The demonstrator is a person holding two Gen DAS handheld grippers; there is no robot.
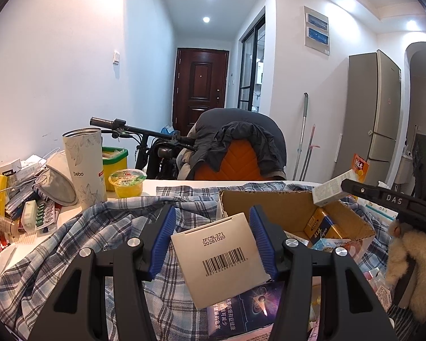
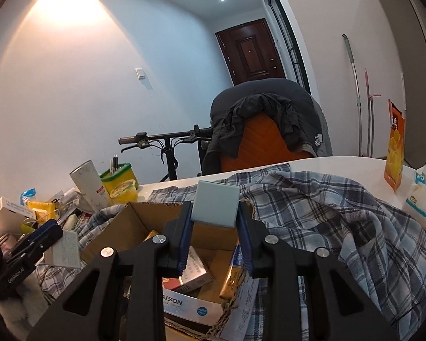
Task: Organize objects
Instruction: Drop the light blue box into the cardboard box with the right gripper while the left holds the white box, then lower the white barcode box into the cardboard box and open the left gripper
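Pale-blue flat box (image 2: 215,205) pinched by right gripper (image 2: 215,224) jaws above open brown cardboard box (image 2: 144,221); white barcoded carton (image 1: 221,258) clamped in left gripper (image 1: 213,244) jaws. Risks tipping onto plaid cloth (image 2: 340,213) if released early.

Both grippers, left (image 1: 211,241) and right (image 2: 215,228), have black frames, blue ribbed pads and silver round screws; a fluffy cream sleeve (image 1: 406,258), perhaps fleece.
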